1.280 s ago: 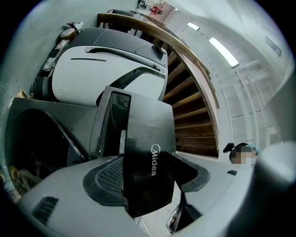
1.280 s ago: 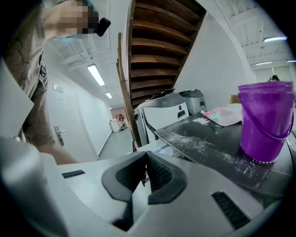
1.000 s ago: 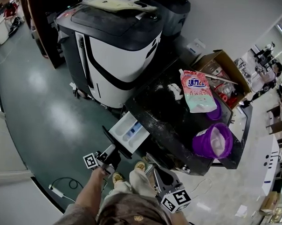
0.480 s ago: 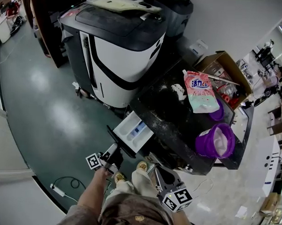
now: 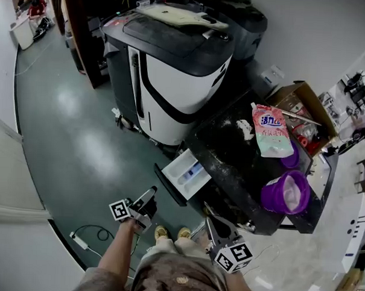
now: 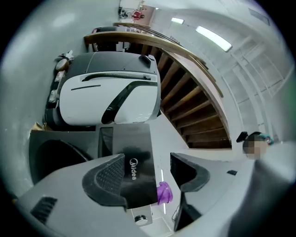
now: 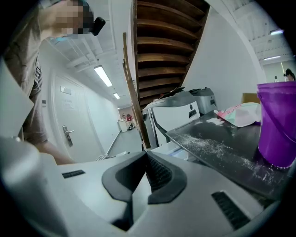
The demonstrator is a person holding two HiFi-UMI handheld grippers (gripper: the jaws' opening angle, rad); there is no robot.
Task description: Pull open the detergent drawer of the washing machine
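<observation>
The detergent drawer point(image 5: 186, 171) is already pulled out of the washing machine point(image 5: 242, 168). It sits at 6 o'clock from the middle of the head view, its white tray open to the camera with a blue compartment inside.

Your left hand-held gripper point(image 5: 150, 195) is at 7 o'clock from the drawer, near its dark front panel point(image 6: 134, 162) but apart from it. Its jaws are spread wide and grip nothing. In the left gripper view, the black panel with the Midea name shows in the gap between the pads, and neither pad presses on it.

Your right hand-held gripper point(image 5: 212, 223) is at 5 o'clock from the drawer, low against the machine's front edge. Its jaws are closed together and hold nothing.

On the machine's dusty black top, a purple bucket point(image 5: 285, 191) stands at 3 o'clock from the drawer. A pink detergent pouch point(image 5: 272, 131) lies at 2 o'clock, beside a patch of spilled white powder point(image 5: 245, 128). A white and black top-loading washer point(image 5: 174, 69) stands at 12 o'clock, on the green floor point(image 5: 68, 143).
</observation>
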